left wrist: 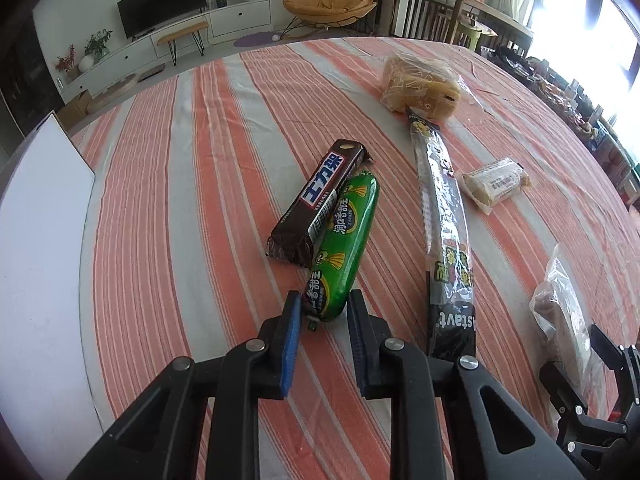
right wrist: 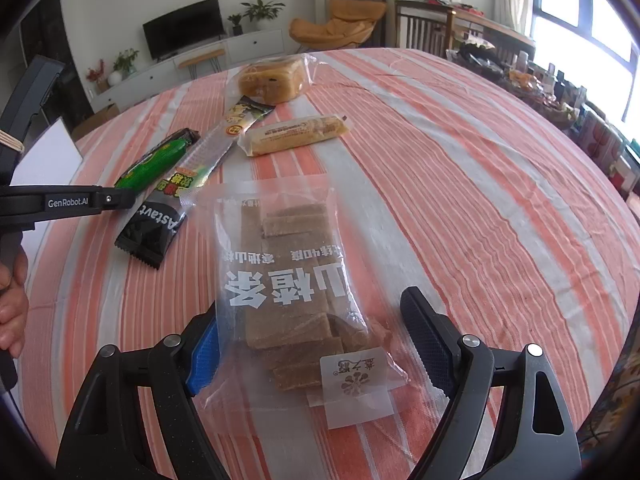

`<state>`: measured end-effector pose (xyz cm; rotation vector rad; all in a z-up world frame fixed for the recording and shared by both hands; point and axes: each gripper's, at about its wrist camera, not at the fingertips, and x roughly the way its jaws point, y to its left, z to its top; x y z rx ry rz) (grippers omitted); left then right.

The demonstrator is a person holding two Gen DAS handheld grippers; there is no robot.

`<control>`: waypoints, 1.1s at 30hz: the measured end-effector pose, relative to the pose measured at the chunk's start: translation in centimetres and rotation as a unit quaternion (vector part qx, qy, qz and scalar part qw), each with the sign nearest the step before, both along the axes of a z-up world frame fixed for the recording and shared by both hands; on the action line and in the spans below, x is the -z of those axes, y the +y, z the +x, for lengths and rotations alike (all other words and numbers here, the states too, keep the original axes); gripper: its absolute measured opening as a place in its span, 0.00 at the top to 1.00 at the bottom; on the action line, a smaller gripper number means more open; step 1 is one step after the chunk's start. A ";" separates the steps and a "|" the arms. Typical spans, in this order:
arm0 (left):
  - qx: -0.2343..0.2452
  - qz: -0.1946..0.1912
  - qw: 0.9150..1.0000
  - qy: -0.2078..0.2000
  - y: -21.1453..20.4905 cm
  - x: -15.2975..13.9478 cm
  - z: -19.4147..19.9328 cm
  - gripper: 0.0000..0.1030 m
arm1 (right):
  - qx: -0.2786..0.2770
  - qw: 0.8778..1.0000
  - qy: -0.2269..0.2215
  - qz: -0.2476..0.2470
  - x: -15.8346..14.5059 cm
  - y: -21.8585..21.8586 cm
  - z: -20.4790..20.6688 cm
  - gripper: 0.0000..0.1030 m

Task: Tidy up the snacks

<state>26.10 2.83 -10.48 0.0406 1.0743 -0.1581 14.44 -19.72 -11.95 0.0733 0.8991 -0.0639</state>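
Snacks lie scattered on the striped worktop (left wrist: 168,168); no tidy group is finished yet, so most of the sorting looks to be ahead.

Brown bar (left wrist: 316,204) and green sausage (left wrist: 344,240) lie side by side, touching along their length, near the middle. This pair reads as the only start on a row.

Left gripper (left wrist: 322,312): jaws narrow, the sausage's near end between them. Whether the pads press it I cannot tell for sure; they look just at its sides.

Right gripper (right wrist: 308,336): jaws wide, straddling the clear bag (right wrist: 288,280) of brown strips. Left pad seems to touch the bag's edge, the right one stands clear of it. Not gripped.

Long black pack (left wrist: 444,236) lies just right of the sausage, its far tip against the bread bag (left wrist: 420,84). Small cake (left wrist: 496,184) sits alone further right.

Left to do, by my reading: bag, long pack, cake and bread all need placing.

Room: broad bare cloth left of the brown bar and beyond it. White board (left wrist: 44,240) marks the left edge. Right edge curves off near cluttered shelves. The two grippers work close together; the black pack lies between them.
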 end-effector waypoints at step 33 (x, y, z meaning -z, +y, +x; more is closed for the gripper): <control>-0.069 -0.031 0.997 -0.030 3.4 0.5 -12.9 0.78 | -0.007 0.988 -0.060 0.140 -2.0 -2.8 -2.2 0.17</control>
